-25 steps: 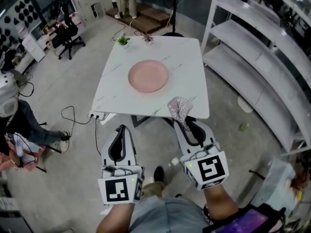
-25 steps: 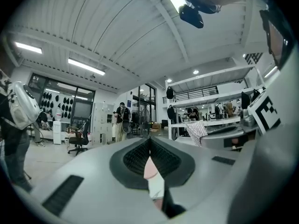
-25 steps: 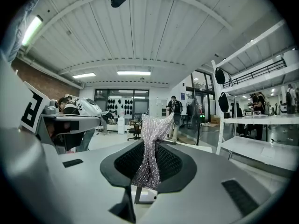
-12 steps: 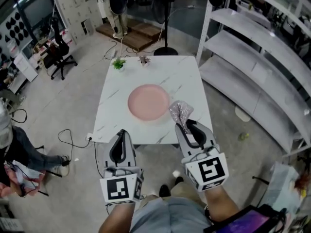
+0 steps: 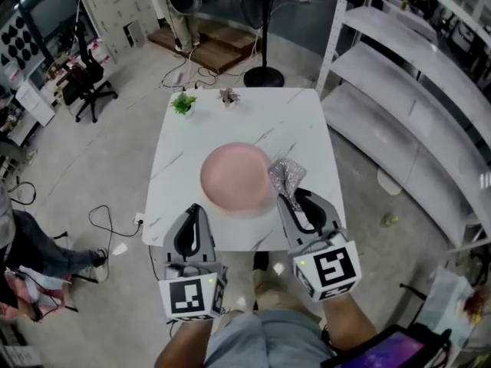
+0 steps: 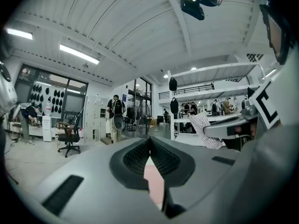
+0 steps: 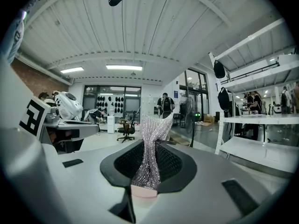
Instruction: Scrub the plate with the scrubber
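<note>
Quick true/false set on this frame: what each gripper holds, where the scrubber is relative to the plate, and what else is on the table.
1. The right gripper has its jaws closed on the scrubber. True.
2. The scrubber is at the centre of the plate. False: in the head view it shows by the plate's right rim.
3. The left gripper holds a sponge. False: nothing is between its jaws.
4. A green plant and a second small plant stand at the far edge of the table. True.
</note>
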Demonstrator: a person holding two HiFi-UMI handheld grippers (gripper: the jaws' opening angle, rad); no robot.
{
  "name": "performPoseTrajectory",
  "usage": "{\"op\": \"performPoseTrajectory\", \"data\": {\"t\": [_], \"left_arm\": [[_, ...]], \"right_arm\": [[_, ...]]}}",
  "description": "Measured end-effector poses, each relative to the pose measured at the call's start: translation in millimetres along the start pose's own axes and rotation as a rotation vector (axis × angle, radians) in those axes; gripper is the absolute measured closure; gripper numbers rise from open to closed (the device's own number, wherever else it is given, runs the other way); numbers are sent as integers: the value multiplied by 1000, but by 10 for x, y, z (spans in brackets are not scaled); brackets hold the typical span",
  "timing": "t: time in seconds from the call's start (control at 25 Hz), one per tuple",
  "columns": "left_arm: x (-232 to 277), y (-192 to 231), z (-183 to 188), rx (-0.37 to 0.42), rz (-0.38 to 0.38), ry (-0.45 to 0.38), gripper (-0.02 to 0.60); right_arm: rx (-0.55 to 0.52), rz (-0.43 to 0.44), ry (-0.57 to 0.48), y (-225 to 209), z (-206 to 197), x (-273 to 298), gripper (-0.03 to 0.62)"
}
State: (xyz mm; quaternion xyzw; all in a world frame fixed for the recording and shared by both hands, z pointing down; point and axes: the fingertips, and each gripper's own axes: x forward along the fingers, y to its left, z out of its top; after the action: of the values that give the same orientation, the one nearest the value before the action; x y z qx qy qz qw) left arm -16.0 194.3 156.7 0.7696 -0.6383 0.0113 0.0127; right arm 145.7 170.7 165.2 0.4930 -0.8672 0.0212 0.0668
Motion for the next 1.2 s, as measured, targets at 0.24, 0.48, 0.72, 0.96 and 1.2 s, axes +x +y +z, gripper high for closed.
{"op": "performPoseTrajectory", "data": {"t": [0.24,0.48,0.72,0.96,1.2], "left_arm": [[769,236,-15,11,39,61,574],[1399,403,63,59,59,98,574],[1690,582,230,96,86,109,574],[1903,703,203,93,77,116,574],[2114,852,-215,81,26,195,574]], "right_arm": [[12,57,32,-276,-21,777,499],[54,132,53,-471,1,1412,500],[84,177,62,-540,96,1816,500],[77,175,91,-555,33,2026,500],[56,173,208,-481,-306,2257,502]]}}
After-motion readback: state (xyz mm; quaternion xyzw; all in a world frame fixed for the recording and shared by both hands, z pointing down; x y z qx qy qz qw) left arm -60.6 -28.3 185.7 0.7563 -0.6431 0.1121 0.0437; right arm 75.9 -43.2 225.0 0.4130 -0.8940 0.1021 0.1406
